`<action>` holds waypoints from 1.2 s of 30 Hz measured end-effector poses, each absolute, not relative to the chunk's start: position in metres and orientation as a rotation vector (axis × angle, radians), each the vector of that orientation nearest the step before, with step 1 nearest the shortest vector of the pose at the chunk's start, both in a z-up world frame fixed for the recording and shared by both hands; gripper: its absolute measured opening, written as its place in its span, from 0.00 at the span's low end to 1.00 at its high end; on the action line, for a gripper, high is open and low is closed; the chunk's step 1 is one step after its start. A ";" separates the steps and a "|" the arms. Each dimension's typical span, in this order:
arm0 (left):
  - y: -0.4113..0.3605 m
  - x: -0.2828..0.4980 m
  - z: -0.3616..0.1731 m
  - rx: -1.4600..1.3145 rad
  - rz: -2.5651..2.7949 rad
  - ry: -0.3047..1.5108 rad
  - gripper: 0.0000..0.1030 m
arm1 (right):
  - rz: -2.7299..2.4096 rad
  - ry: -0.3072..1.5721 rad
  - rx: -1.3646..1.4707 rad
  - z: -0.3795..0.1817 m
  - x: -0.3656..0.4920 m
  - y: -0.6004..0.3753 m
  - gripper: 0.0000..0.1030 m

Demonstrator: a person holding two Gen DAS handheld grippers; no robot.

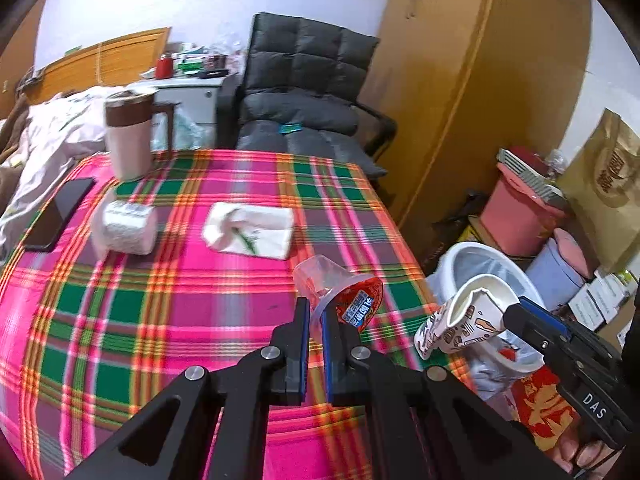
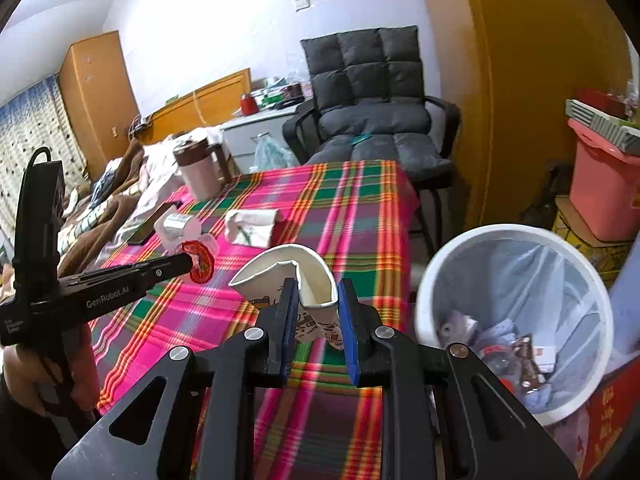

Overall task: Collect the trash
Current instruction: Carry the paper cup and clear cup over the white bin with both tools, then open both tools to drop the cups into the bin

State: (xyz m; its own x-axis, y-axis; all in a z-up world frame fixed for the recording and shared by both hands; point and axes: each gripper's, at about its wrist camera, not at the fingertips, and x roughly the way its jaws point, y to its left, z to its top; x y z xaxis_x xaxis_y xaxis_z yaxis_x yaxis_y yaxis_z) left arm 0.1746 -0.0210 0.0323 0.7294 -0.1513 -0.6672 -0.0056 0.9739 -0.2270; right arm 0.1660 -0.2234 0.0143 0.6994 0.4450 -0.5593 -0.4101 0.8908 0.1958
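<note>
Trash bin, white and lined, sits at lower right of my right view, just right of my right claw, which is clamped partway on the crushed paper cup. My left claw, farther from the bin, pinches the clear plastic cup by its rim.

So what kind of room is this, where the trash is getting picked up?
Most likely a bedroom in a home: an unmade bed with a wooden headboard lies beside the plaid-covered table, a padded armchair stands behind it, and a wardrobe stands by the wall.
</note>
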 end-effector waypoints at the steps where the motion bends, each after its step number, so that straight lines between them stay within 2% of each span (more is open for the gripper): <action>1: -0.026 0.176 0.034 -0.215 -0.094 0.749 0.05 | 0.467 0.634 0.063 0.015 0.166 -0.227 0.22; 10: -0.084 0.196 0.045 -0.172 -0.226 0.738 0.05 | 0.356 0.602 0.115 0.019 0.164 -0.274 0.22; 21: -0.163 0.217 0.023 -0.123 -0.409 0.796 0.05 | 0.245 0.645 0.178 0.004 0.166 -0.318 0.22; 36: -0.205 0.230 -0.008 -0.081 -0.503 0.857 0.07 | 0.196 0.711 0.238 -0.013 0.169 -0.344 0.25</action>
State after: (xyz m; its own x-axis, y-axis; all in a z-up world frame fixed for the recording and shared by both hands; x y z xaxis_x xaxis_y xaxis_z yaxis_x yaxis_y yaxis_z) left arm 0.2297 -0.2051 -0.0085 0.5454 -0.4556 -0.7035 0.3919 0.8806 -0.2664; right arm 0.1691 -0.3438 -0.0126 0.7415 0.2571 -0.6197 -0.0962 0.9549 0.2810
